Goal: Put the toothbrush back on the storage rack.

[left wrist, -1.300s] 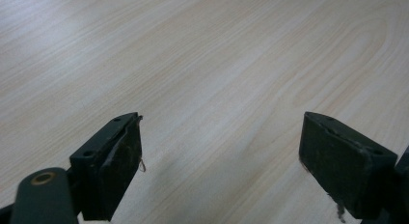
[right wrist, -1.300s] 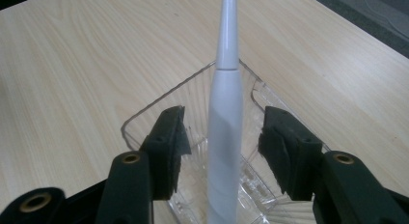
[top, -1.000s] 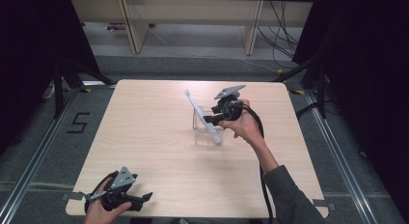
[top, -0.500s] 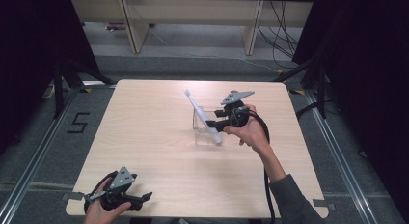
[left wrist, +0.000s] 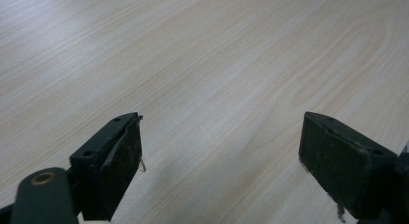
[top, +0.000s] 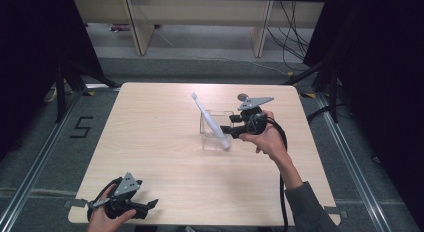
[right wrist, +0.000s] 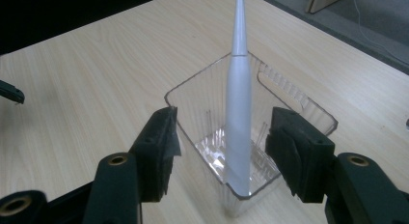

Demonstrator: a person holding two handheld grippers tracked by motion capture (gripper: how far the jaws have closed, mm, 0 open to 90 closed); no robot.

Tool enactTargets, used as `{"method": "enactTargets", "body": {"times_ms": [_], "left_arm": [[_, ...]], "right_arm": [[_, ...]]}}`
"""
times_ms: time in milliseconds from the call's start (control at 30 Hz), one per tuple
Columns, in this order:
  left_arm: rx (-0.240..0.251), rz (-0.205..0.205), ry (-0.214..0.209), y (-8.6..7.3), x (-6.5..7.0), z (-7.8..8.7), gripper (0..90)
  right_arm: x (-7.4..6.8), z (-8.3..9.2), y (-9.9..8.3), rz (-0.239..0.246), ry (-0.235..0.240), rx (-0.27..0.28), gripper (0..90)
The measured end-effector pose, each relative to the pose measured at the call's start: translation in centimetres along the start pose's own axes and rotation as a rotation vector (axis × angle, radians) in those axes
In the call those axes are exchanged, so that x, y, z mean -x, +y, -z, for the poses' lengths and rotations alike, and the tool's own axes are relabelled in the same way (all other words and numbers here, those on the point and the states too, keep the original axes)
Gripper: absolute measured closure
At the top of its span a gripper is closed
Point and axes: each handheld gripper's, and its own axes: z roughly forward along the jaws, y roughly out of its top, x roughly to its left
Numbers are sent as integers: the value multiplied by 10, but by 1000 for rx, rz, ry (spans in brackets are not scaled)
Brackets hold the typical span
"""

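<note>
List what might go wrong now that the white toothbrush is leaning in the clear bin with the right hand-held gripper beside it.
1. The toothbrush leans against one corner of the light clear bin; its long overhang could tip the bin or let it slide out.
2. The right hand-held gripper has just been opening, pads straddling the handle; pulling back crooked might snag and drag it.
3. The left hand-held gripper rests at the table's near edge, too far to steady anything.

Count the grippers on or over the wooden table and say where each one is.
2. The left gripper sits at the table's near left corner, jaws open. The right gripper is right of the clear box holding the white toothbrush, jaws opening, apart from it.
</note>
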Motion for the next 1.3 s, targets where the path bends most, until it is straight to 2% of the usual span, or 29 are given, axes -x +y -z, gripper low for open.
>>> {"method": "enactTargets", "body": {"times_ms": [33, 133, 200, 233, 300, 333, 400, 433, 500, 533, 600, 633, 733, 833, 867, 900, 933, 967, 1000, 1033, 1100, 1200, 1233, 1300], "left_arm": [[7, 0, -2, 0, 0, -1, 148], [8, 1, -11, 0, 0, 0, 149], [6, 2, -10, 0, -1, 1, 148], [11, 15, -3, -1, -1, 0, 148], [0, 12, 1, -1, -1, 2, 148], [4, 12, 1, -1, -1, 2, 149], [6, 14, 4, -2, -1, 2, 148], [-6, 15, 10, -3, -1, 4, 148], [-5, 20, 12, -4, -1, 4, 148], [-6, 15, 14, -4, -1, 5, 148], [11, 26, 19, -4, 0, 4, 148], [14, 29, 12, -3, 1, 4, 148], [0, 11, 11, -2, -1, 4, 148], [3, 9, 10, -2, -1, 3, 148], [-4, 5, 7, -2, 0, 3, 148], [-4, -1, 4, -2, 0, 3, 148], [13, 16, 4, -3, 2, 2, 149], [10, 3, 9, -3, 1, 4, 149], [10, 5, 8, -3, 1, 5, 149], [15, 11, 5, -3, 0, 6, 149], [10, 3, 6, -3, 0, 6, 148], [9, 0, 3, -3, 0, 6, 148], [9, 0, 3, -3, 0, 6, 148], [9, -1, 2, -3, 1, 5, 149]], "right_arm": [[-1, 1, -1, -25, 7, -5, 432], [1, 3, -4, -14, 5, 10, 415], [-1, 5, -5, -28, 8, 8, 403], [-1, 6, -7, -26, 2, 21, 382], [-1, 6, -8, -18, 1, 38, 377], [-1, 7, -9, -2, 2, 34, 350], [-3, 8, -9, -18, 21, 26, 341], [-3, 7, -9, 3, 20, 36, 322], [-5, 6, -8, -15, 28, 38, 317], [-7, 5, -8, -20, 11, 23, 297], [-7, 2, -9, -7, 15, 23, 296], [-8, 2, -9, -16, 22, 14, 295], [-9, 1, -10, -16, 16, 10, 293], [-7, -1, -12, -26, 17, 16, 284], [-7, -1, -12, -29, 31, 3, 284], [-6, -1, -13, -25, 20, -2, 283], [-6, -1, -14, -18, 8, -3, 283], [-8, -1, -15, -41, 0, -5, 283], [-8, 0, -16, -30, 2, -14, 283], [-9, 1, -16, -35, 2, -11, 283], [-8, 3, -17, -11, -5, 2, 282], [-9, 6, -19, -19, -8, 1, 280], [-11, 7, -20, -44, -13, -4, 279], [-10, 8, -21, -33, -16, 3, 279]]}}
